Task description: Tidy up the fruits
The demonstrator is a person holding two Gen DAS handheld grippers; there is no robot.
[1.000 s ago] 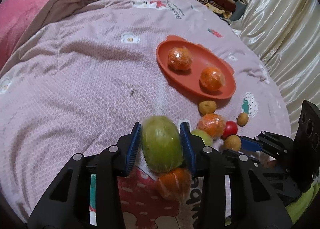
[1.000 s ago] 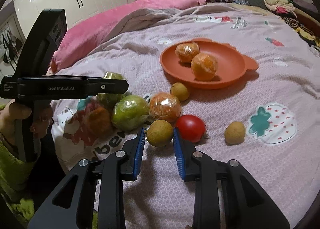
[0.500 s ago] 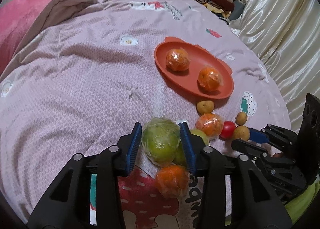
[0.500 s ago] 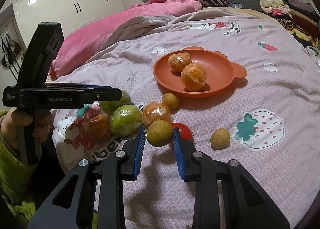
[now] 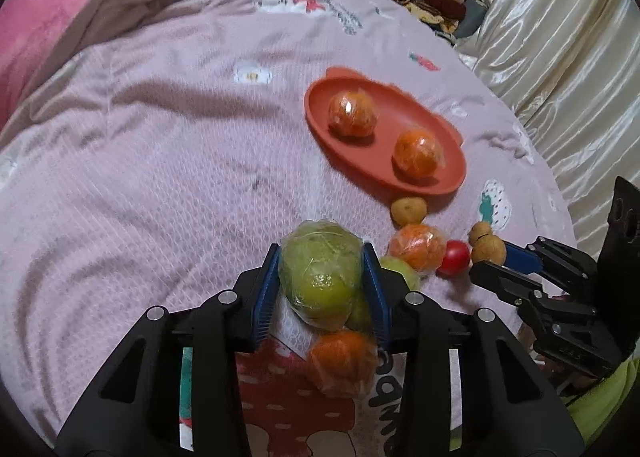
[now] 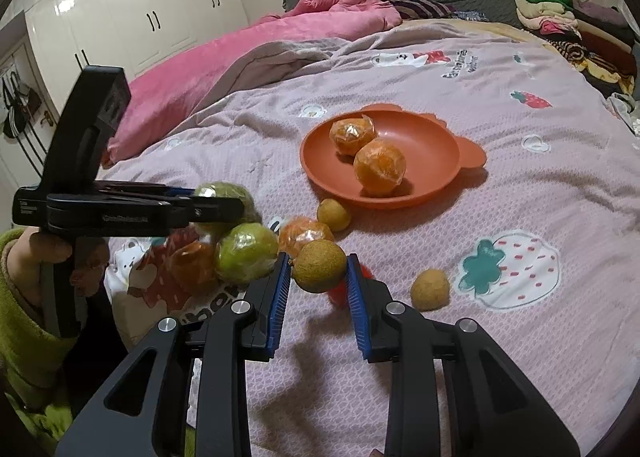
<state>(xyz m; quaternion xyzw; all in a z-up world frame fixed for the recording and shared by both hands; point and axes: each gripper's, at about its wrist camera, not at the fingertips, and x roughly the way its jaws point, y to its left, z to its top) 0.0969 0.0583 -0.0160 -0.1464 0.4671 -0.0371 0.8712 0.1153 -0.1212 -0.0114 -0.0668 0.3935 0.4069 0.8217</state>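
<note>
So both hands have fruit now. The left gripper (image 5: 320,289) has its fingers clamped on the wrapped green fruit (image 5: 320,277), and compared with a second ago that fruit is clear of the pile and hanging over the bedspread (image 5: 160,177). Its jaws loosened a bit and have just been closing again, with the fruit between them the whole time, so I'd call it a re-grip, not a drop. The right gripper (image 6: 318,285) has its fingers shut on a small brown fruit (image 6: 320,265), which was sitting on the bed a second ago and is now lifted above the red tomato (image 6: 340,293).

My guess is that both are headed for the orange plate (image 6: 436,193), since that's the only container around.

The plate holds two wrapped oranges (image 6: 379,172), sitting just beside each other, and nothing else. Left on the bed near it:
- another wrapped orange (image 5: 418,247)
- a second green fruit (image 6: 246,257)
- one more orange (image 5: 344,363) under the left gripper
- two small brown fruits, one by the plate rim (image 6: 334,214) and one off by itself (image 6: 430,289)
</note>
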